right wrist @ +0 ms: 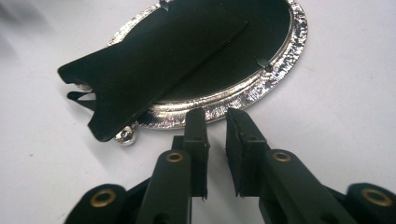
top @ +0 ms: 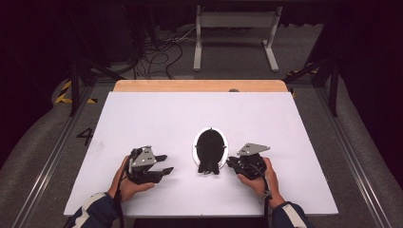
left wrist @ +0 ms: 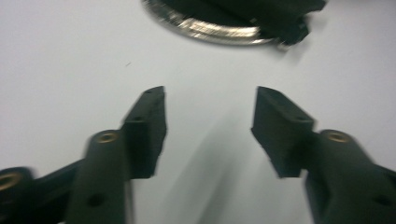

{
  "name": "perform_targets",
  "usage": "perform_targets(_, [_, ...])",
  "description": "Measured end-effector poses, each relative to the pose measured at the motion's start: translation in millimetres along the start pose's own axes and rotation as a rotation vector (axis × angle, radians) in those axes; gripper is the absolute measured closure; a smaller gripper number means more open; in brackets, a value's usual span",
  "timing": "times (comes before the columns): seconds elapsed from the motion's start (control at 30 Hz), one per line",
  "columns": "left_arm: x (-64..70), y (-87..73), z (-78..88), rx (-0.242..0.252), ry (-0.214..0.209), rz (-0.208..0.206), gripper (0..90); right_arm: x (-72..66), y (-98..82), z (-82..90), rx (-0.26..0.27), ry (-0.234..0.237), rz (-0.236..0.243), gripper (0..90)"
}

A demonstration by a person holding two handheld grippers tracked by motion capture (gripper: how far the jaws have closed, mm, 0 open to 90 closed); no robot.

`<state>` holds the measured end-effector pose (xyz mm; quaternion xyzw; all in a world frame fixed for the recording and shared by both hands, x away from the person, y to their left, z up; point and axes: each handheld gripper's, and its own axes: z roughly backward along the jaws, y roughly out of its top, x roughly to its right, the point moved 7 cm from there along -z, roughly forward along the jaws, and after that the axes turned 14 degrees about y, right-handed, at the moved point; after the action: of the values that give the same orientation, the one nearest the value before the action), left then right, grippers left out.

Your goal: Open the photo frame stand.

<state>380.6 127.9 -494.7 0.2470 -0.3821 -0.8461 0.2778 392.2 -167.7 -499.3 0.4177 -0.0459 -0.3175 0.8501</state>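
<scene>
An oval silver frame (top: 209, 149) lay face down on the white table (top: 157, 114), between the grippers. The left gripper (top: 164, 164) hovered with jaws wide apart. The right gripper (right wrist: 215, 122) sat at the frame's rim, jaws nearly together, gripping nothing.

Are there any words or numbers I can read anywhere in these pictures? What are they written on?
"4" – painted dark on the grey floor left of the white table.
Yellow-and-black striped hazard tape on the floor farther back: a sign, no words.
The oval silver-rimmed picture frame with its black back carries no writing, and neither do the left gripper and the right gripper.
</scene>
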Motion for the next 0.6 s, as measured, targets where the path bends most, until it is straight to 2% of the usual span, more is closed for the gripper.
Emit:
perform_targets(0.17, [-11.1,-14.3,12.6,-0.004,0.048,0.027,27.8,-3.3,3.0,10.5,0.016,0.034,-0.017,74.4])
perform_targets(0.3, [-16.4,-23.9,21.0,-0.011,0.088,0.049,22.5,-10.3,1.9,13.9,0.003,0.072,-0.027,71.1])
perform_targets(0.4, [-18.1,-30.5,25.2,-0.012,0.095,0.049,20.7,-15.7,-1.0,12.3,-0.024,0.096,-0.024,69.0])
perform_targets(0.47, [-18.8,-33.6,26.5,-0.018,0.094,0.065,19.0,-19.5,-2.3,9.3,-0.048,0.115,-0.023,68.2])
perform_targets(0.6, [-18.4,-36.6,28.3,-0.023,0.096,0.062,17.0,-26.1,-1.8,5.6,-0.066,0.135,-0.013,67.6])
